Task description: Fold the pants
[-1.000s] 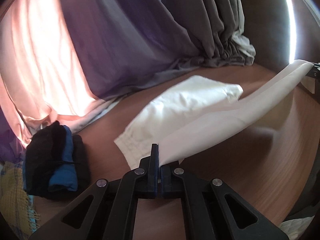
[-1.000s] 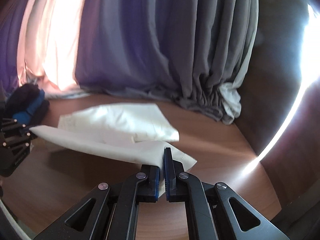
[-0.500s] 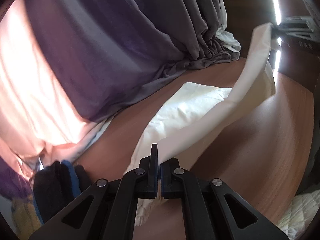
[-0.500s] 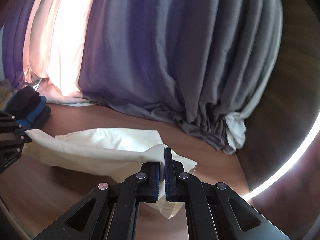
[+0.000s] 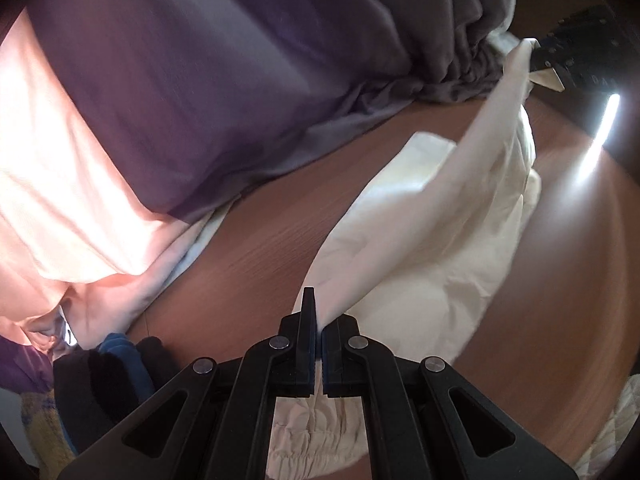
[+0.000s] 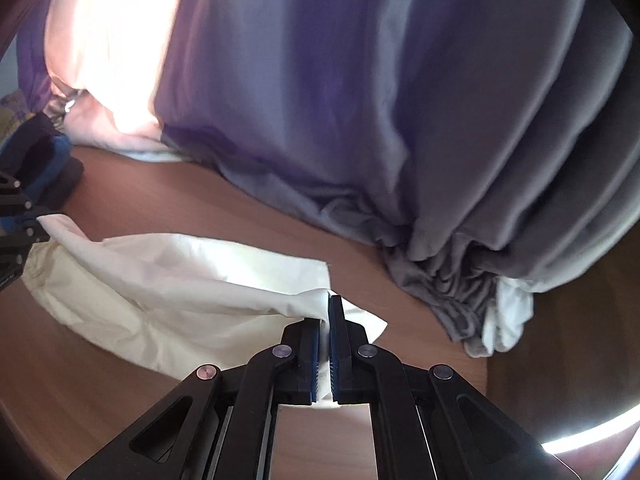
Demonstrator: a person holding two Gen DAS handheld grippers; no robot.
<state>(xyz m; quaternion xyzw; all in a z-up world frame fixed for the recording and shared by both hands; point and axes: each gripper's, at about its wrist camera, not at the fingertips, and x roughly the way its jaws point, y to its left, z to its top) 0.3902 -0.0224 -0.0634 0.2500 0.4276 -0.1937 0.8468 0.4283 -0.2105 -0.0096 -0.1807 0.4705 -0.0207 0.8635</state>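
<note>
White pants (image 5: 432, 248) lie partly on a brown wooden table (image 5: 256, 240), with one edge lifted and stretched between both grippers. My left gripper (image 5: 318, 316) is shut on the pants near the gathered waistband. My right gripper (image 6: 326, 316) is shut on the far end of the same edge. The pants (image 6: 168, 288) sag in folds below the held edge. The right gripper also shows in the left wrist view (image 5: 568, 60) at the upper right, and the left gripper shows at the left edge of the right wrist view (image 6: 16, 216).
Purple and grey curtains (image 5: 224, 80) hang along the table's far side, with bright pink light through them. A dark and blue cloth bundle (image 5: 116, 372) sits at the table's left end. A yellowish woven cloth (image 5: 36, 428) and a white quilted cloth (image 5: 612, 436) lie beside the table.
Both grippers have raised the held edge of the pants and carried it over the lower layer toward the curtain. The views have tilted and moved closer to the table.
</note>
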